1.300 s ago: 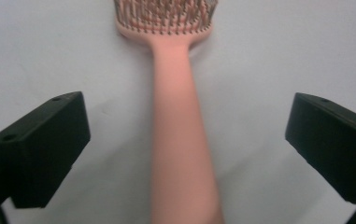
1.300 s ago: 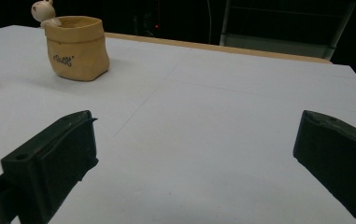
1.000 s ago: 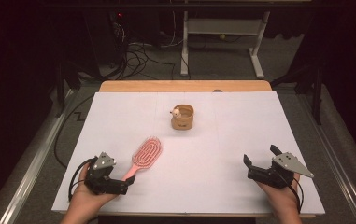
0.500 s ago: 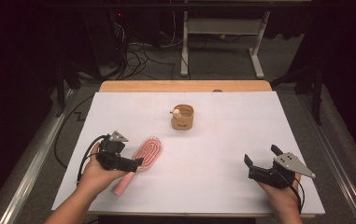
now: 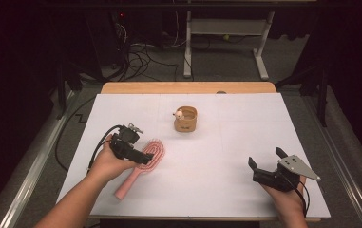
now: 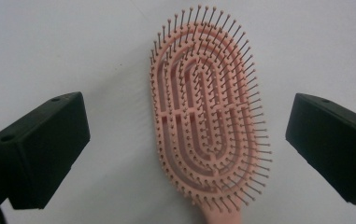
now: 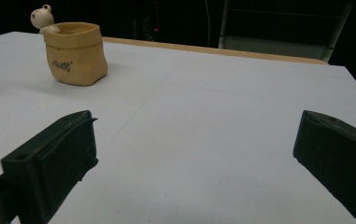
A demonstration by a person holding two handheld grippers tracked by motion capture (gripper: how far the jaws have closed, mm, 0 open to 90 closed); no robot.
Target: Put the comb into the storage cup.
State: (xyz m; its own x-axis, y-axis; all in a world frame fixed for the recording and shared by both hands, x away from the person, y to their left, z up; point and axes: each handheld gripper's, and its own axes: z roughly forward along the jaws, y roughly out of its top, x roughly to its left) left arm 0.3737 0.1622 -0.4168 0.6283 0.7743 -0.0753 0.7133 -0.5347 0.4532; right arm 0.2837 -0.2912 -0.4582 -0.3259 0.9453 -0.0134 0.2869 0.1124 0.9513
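Observation:
A pink hairbrush (image 5: 127, 182) lies bristles-up on the white table cover (image 5: 226, 142), left of centre, with its handle pointing toward the near edge. My left gripper (image 5: 143, 157) hovers over the brush head and is open. In the left gripper view the jaws stand wide on either side of the brush head (image 6: 206, 126), not touching it. My right gripper (image 5: 265, 159) rests near the front right of the table, open, with nothing between its jaws (image 7: 199, 126).
A small tan pot (image 5: 185, 119) with a little animal figure on its rim stands at the middle back of the table, seen far left in the right gripper view (image 7: 75, 53). A wooden table edge (image 5: 188, 88) runs along the back; cables lie on the floor beyond.
My left gripper has moved forward and to the right, from beside the brush handle to above the brush head. The right gripper has stayed put.

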